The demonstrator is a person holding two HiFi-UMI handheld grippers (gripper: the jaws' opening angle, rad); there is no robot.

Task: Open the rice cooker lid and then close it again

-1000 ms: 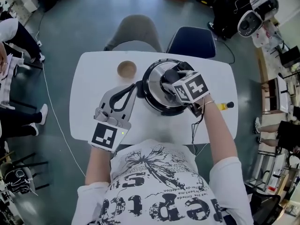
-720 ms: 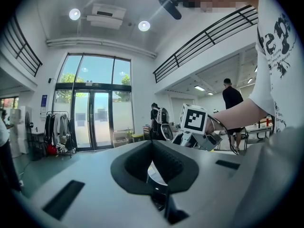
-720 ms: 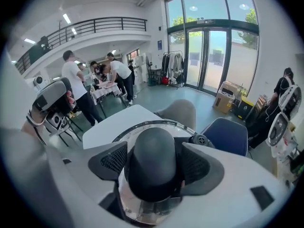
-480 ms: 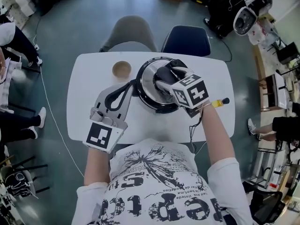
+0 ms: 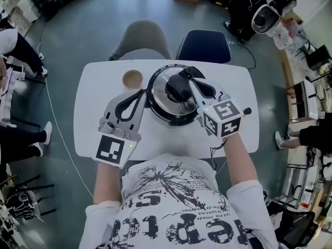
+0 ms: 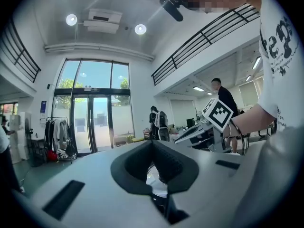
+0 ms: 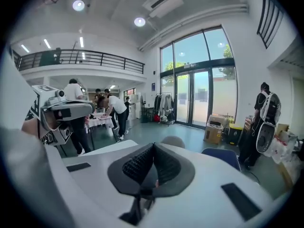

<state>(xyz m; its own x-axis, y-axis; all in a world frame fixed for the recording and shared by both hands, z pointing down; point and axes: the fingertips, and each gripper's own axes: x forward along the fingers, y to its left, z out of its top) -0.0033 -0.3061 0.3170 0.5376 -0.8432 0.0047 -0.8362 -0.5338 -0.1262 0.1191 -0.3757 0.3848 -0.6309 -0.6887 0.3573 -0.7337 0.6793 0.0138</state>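
Hidden parts: the left gripper [image 5: 144, 93] has its jaws pressed together at the tips with nothing between them. The tips lie at the left rim of the rice cooker [image 5: 175, 120]; contact cannot be confirmed. In the left gripper view, only a shiny sliver shows through the pocket behind the closed jaws. The steep head view conceals the cooker's walls. The right gripper [image 5: 193, 81] is likewise closed and empty, and it covers the right part of the lid [image 5: 162, 95]. A small yellow-and-black item [image 5: 244, 112] at the right edge of the worktop [image 5: 93, 134] is too small to identify.

Change from the earlier frames: the right gripper previously lay over the centre of the lid. It now lies to the right of the black knob [image 5: 178, 87], which is fully exposed. The left gripper position is unchanged. The lid sits flat and closed on the cooker at the centre of the worktop.

Surroundings: a wooden bowl [image 5: 132, 78] stands just left of the cooker. A grey chair [image 5: 141, 35] and a blue chair [image 5: 205, 44] stand at the far side.
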